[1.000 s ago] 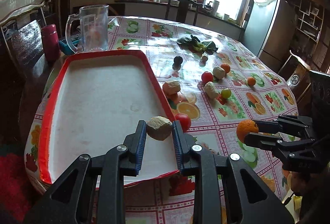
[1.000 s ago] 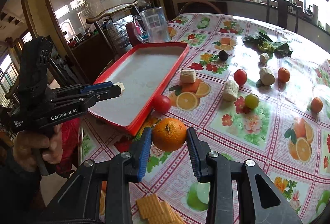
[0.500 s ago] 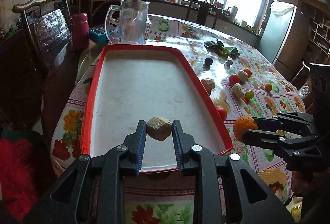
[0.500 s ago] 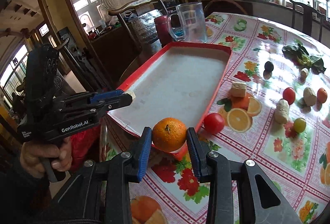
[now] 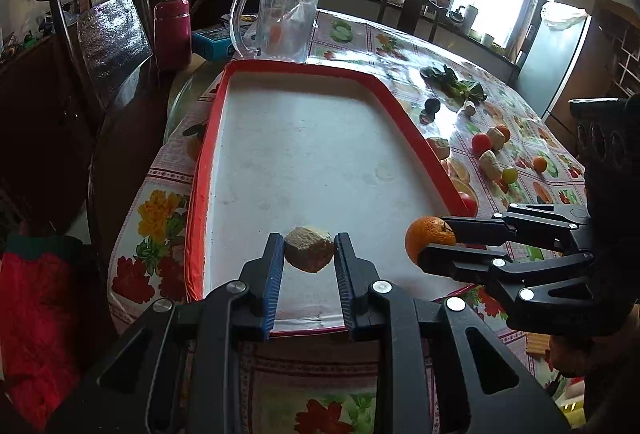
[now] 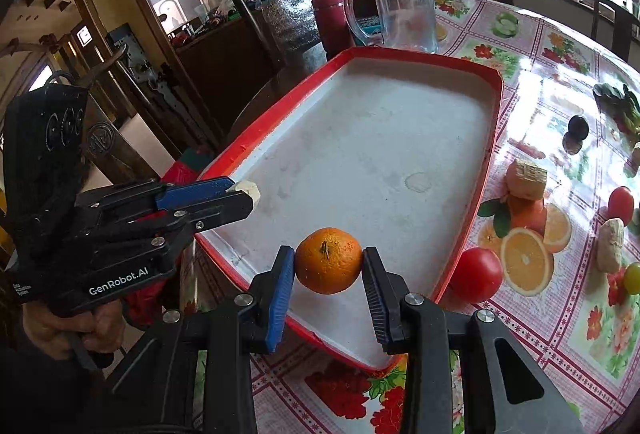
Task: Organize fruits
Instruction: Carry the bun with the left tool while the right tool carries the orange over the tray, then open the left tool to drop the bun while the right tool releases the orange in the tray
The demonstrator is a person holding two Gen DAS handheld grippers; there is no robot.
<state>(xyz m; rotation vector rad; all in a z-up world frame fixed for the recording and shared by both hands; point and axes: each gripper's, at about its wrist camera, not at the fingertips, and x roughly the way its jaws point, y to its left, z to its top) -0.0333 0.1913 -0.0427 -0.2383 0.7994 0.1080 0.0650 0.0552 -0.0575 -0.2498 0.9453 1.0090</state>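
Two views: on the left wrist, the left hand-held gripper (image 5: 309,254) pinches a tan lump (image 5: 309,248) above the red tray (image 5: 202,170), nothing lying inside. On the right wrist, the right hand-held gripper (image 6: 328,266) pinches an orange (image 6: 328,260) over the tray's near end; a tomato (image 6: 476,275) sits on the desk (image 6: 568,314) just beside the rim

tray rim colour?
Red, around a white floor; the tray shows best in the right wrist view.

White lettering "GenRobot.AI" on side of black handheld left gripper (image 6: 256,194). Smaller white print beside it too small to read. No other legible text.
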